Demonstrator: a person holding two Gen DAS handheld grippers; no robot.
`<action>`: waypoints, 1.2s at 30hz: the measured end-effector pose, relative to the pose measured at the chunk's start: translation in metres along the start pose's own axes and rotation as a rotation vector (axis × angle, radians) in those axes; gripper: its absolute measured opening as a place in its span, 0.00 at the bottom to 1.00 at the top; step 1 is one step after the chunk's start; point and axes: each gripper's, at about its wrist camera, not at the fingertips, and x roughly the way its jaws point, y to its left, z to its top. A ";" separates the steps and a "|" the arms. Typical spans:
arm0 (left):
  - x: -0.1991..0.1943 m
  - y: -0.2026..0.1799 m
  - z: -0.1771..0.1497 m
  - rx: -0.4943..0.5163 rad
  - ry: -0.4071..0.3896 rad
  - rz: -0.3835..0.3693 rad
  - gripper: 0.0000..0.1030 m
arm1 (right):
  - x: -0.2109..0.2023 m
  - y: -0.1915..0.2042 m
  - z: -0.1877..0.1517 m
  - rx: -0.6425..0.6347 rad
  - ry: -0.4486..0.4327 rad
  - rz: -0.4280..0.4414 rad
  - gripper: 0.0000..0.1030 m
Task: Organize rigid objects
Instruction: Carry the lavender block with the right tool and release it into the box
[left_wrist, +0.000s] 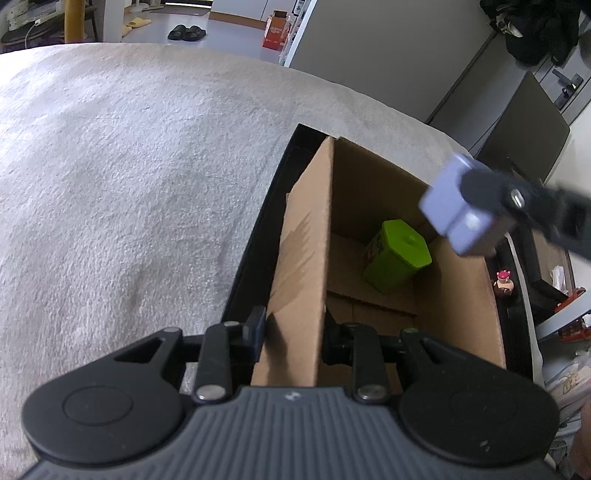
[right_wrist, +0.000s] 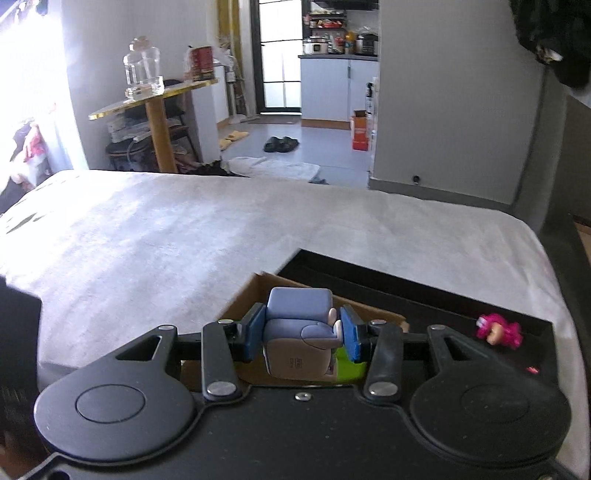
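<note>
A brown cardboard box (left_wrist: 303, 266) stands open on a black tray (left_wrist: 258, 236) on a grey bed. A green container (left_wrist: 397, 256) lies on the box floor. My left gripper (left_wrist: 293, 336) is shut on the box's left wall, one finger outside and one inside. My right gripper (right_wrist: 302, 334) is shut on a small blue-purple toy figure (right_wrist: 299, 332) and holds it above the box (right_wrist: 243, 299). In the left wrist view the toy (left_wrist: 456, 208) hangs over the box's right side, slightly blurred.
A pink doll (right_wrist: 498, 330) lies on the tray (right_wrist: 424, 295) to the right of the box; it also shows in the left wrist view (left_wrist: 504, 282). The grey bedspread (left_wrist: 129, 184) stretches left and far. A side table with a glass jar (right_wrist: 142, 70) stands beyond the bed.
</note>
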 end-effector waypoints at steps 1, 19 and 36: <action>0.000 0.001 0.000 -0.001 0.000 -0.002 0.27 | 0.001 0.004 0.002 -0.001 -0.007 0.006 0.42; -0.010 0.003 0.008 -0.006 -0.012 -0.025 0.27 | -0.021 -0.012 -0.024 0.021 0.030 -0.024 0.58; -0.020 0.000 0.006 -0.001 -0.030 -0.028 0.24 | -0.046 -0.050 -0.048 0.065 0.025 -0.117 0.59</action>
